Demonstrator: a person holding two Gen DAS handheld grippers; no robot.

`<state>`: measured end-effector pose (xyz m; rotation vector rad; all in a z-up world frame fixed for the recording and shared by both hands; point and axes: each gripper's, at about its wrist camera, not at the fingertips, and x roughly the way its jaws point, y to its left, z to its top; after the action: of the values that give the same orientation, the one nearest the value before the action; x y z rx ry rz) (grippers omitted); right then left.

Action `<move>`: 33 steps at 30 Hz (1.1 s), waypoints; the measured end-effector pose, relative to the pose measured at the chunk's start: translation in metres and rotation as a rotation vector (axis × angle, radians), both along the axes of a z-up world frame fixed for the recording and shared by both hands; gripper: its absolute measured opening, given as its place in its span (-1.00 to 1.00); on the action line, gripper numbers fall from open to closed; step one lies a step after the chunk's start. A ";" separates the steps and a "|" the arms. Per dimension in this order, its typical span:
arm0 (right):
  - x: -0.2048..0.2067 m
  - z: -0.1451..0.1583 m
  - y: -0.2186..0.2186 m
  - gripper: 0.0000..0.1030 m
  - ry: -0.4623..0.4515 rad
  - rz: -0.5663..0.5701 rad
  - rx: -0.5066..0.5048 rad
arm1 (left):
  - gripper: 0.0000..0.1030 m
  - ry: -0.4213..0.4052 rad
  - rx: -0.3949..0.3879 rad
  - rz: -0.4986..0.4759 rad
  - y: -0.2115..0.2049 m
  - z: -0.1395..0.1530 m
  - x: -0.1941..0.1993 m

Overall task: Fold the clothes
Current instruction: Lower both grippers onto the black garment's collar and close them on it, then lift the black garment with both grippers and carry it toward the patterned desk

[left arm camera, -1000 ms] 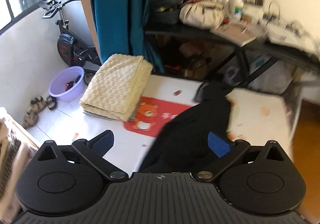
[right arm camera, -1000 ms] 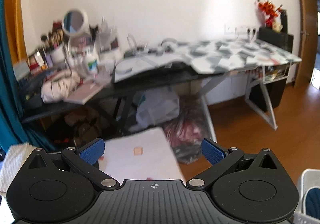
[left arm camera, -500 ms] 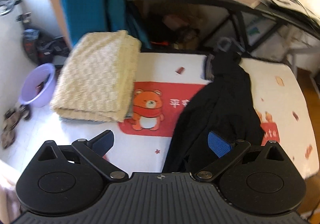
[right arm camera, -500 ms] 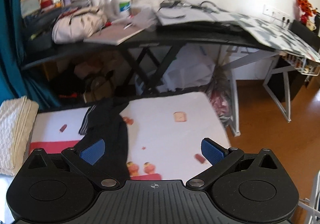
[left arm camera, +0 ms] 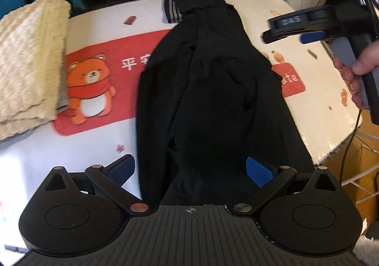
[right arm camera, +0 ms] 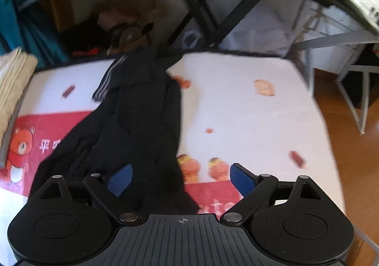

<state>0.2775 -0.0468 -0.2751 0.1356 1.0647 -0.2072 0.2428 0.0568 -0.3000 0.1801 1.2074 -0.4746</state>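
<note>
Bare mat (right arm camera: pixel 248 123) right of black garment (left arm camera: pixel 213 90); folded towel stack (left arm camera: pixel 28 62) blocks left.

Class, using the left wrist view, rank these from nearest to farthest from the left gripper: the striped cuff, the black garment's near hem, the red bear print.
1. Near hem of the black garment: between the open jaws of the left gripper.
2. Red bear print: ahead, to the left.
3. Striped cuff: at the table's far edge.

Black-framed desk (right arm camera: pixel 201 5) behind, teal curtain (right arm camera: pixel 14 17) at left, orange wooden floor (right arm camera: pixel 350 147) at right.
</note>
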 end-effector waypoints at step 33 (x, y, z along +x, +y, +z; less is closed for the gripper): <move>0.024 -0.027 0.004 -0.87 0.111 0.179 0.334 | -0.83 0.053 -0.135 -0.113 0.016 -0.003 -0.003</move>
<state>0.3019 -0.0431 -0.3022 0.3300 1.2097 0.1278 0.2394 0.0727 -0.3029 0.1213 1.2167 -0.6608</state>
